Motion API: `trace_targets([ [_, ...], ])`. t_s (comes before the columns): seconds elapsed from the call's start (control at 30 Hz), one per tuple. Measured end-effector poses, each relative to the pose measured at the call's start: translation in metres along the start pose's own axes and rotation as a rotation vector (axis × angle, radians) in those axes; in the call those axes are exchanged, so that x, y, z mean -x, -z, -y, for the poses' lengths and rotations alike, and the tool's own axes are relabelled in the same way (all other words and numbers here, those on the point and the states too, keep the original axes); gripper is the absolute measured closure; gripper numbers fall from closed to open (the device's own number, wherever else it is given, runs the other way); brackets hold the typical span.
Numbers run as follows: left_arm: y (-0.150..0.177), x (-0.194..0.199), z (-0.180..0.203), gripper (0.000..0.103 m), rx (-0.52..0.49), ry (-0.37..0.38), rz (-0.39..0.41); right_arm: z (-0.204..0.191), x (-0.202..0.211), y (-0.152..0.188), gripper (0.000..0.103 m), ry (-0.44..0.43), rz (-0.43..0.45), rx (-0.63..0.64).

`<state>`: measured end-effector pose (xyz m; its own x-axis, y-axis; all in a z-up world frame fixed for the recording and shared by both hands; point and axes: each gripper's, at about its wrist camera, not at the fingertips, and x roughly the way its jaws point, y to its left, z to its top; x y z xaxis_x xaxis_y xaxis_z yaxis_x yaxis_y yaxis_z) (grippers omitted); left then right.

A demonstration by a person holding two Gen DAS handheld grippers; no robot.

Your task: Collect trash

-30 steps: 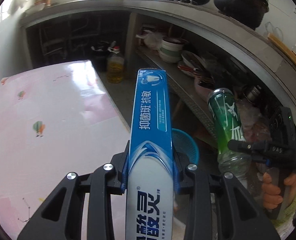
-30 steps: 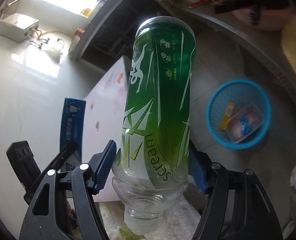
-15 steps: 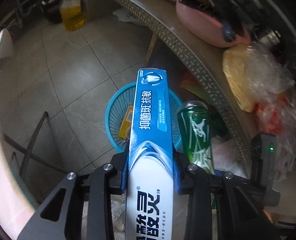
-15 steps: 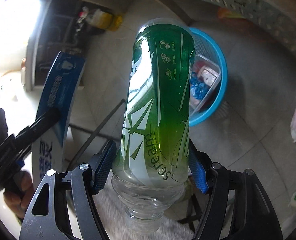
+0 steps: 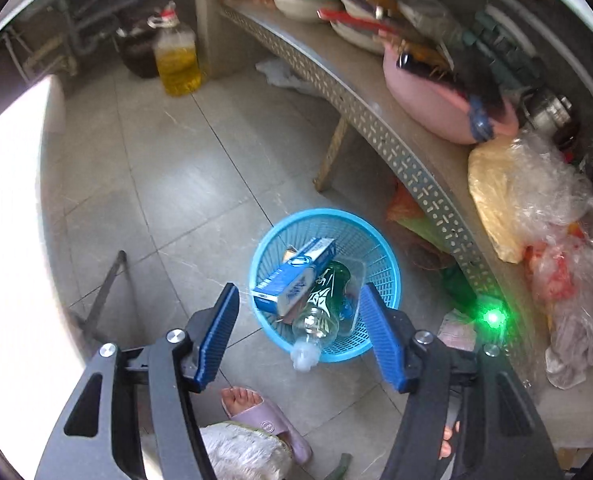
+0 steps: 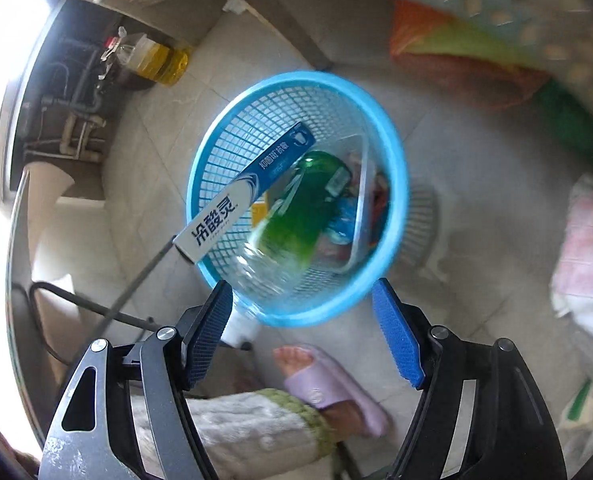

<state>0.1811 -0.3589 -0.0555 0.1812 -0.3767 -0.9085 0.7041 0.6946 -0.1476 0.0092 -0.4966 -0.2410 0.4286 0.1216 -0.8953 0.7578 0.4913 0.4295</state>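
Both grippers held above blue basket [image 5: 388, 276] for drop: toothpaste box [image 5: 296, 272] and green bottle [image 5: 328, 292] released inside. Left gripper [image 5: 298, 338] and right gripper [image 6: 302, 330] fingers opening wide, nothing gripped.

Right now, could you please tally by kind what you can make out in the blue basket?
Toothpaste box: 1
Green plastic bottle: 1
Clear plastic tray: 1
Total: 3 in the blue basket; smaller scraps beneath are too hidden to count.

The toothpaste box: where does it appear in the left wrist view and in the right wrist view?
Left wrist view: toothpaste box lies lower centre, just above the open left gripper.
Right wrist view: it slants left of centre, one end over the rim.
Shared landmark: the blue basket.
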Motion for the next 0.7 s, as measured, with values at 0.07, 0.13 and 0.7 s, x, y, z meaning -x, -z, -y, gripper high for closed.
trace_targets([
  [0.07, 0.013, 0.023, -0.004, 0.040, 0.005, -0.005, 0.037, -0.008, 0.013, 0.018, 0.033, 0.030, 0.037, 0.050],
  [0.13, 0.028, 0.051, -0.007, 0.035, -0.002, 0.006, 0.093, -0.025, 0.032, 0.033, 0.033, 0.065, 0.089, 0.140],
  [0.7, 0.218, 0.224, -0.077, 0.006, 0.248, -0.218, 0.514, -0.164, 0.197, 0.189, 0.008, -0.036, 0.583, 0.804],
])
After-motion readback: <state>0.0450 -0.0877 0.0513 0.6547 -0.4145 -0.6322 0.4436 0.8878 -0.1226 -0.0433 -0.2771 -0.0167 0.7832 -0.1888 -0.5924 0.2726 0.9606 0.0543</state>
